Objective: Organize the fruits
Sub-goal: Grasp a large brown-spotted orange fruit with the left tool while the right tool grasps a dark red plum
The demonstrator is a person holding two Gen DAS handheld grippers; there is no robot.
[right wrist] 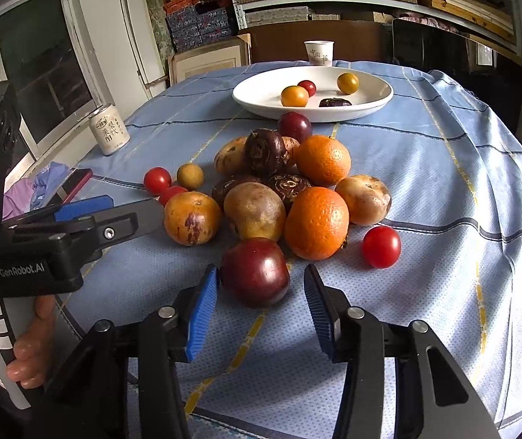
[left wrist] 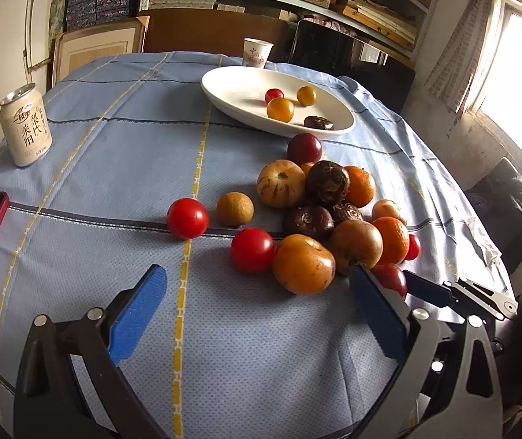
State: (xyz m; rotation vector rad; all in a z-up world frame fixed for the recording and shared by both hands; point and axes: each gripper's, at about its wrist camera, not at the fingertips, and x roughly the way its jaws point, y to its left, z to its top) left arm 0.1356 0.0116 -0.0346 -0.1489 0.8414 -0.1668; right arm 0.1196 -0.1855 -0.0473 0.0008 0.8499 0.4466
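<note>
We read "GenRobot.AI" on the left tongs (right wrist: 111, 206), spread apart. The right tongs (right wrist: 261, 285) gape astride a round dark plum (right wrist: 255, 272), unclenched.

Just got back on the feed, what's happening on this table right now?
A person holds two grippers over a fruit pile on the blue tablecloth. The right gripper is open, its jaws either side of a dark red plum, not closed on it. The left gripper is open and empty near the pile. The white plate already holds four small fruits.
</note>
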